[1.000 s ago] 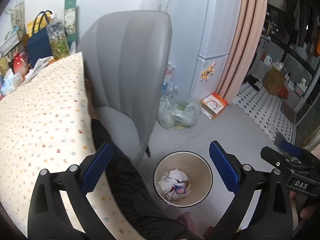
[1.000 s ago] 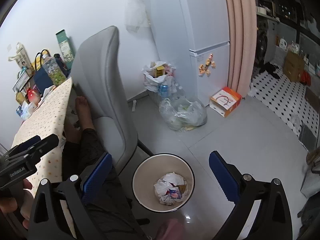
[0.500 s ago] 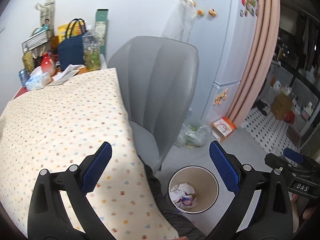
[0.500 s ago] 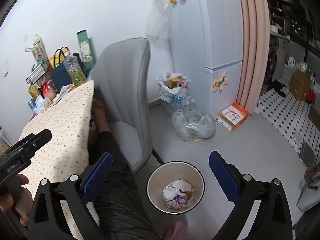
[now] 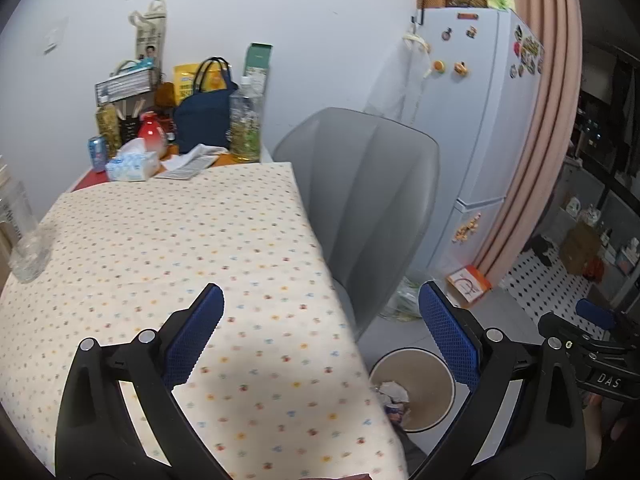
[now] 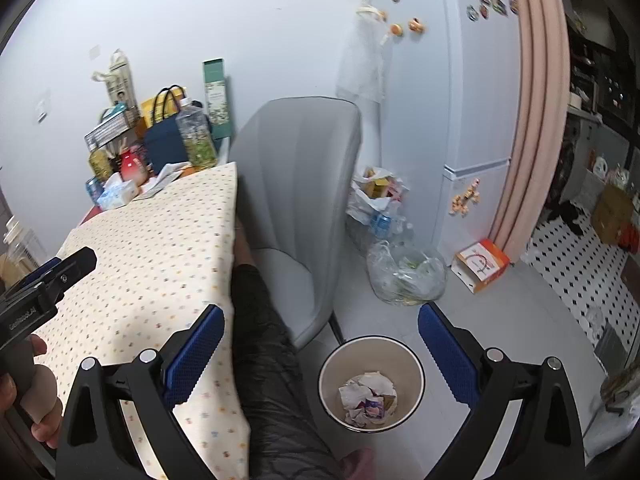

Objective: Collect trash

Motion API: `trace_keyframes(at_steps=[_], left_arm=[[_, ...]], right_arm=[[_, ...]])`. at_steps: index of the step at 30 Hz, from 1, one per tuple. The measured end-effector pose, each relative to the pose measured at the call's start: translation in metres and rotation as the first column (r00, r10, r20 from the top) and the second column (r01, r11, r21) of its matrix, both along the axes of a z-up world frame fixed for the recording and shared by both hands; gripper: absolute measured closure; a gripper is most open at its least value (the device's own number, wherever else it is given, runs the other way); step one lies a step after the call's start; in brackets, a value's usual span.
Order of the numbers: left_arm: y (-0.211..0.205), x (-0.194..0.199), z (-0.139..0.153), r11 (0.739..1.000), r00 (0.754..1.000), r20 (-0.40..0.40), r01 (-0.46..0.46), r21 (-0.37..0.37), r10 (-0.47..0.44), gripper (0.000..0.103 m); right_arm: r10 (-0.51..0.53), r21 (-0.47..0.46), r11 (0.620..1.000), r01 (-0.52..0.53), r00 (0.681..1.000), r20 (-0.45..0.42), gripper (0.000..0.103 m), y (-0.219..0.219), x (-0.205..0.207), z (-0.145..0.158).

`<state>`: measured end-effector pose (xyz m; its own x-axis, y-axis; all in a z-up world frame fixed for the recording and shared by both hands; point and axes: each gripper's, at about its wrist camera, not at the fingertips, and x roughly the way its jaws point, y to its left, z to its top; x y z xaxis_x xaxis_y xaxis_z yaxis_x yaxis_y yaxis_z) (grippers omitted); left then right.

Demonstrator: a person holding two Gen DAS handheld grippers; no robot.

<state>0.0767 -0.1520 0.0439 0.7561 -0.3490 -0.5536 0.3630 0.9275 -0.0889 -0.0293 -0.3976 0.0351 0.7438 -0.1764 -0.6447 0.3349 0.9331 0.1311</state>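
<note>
The crumpled trash (image 6: 370,398) sits in the round bin (image 6: 416,364) on the floor beside the table (image 5: 160,240). The left gripper (image 5: 320,336) and right gripper (image 6: 318,340) are both wide open, holding nothing. I can't see any more trash, maybe, so a grab might catch only the tablecloth

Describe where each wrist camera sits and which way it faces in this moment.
Left wrist: on the left gripper, above the dotted table, facing the wall clutter; right gripper at the edge.
Right wrist: on the right gripper, over the trash bin and the person's leg; left gripper and hand show.
Shared: table, grey chair, bin, fridge.
</note>
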Motion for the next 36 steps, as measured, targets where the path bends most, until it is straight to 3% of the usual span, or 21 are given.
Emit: trace_keyframes(at_steps=[17,36], left_arm=[[0.079,-0.02,0.005,0.99,0.99,0.032,-0.138,0.004,0.138,0.006],[0.103,-0.029,0.0,0.984,0.984,0.039,-0.175,0.012,0.175,0.006]], right_arm=[[0.139,-0.03,0.99,-0.138,0.99,0.029,0.008,0.085,-0.007,0.025],[0.15,-0.034,0.988,-0.149,0.988,0.022,0.008,0.102,-0.004,0.024]])
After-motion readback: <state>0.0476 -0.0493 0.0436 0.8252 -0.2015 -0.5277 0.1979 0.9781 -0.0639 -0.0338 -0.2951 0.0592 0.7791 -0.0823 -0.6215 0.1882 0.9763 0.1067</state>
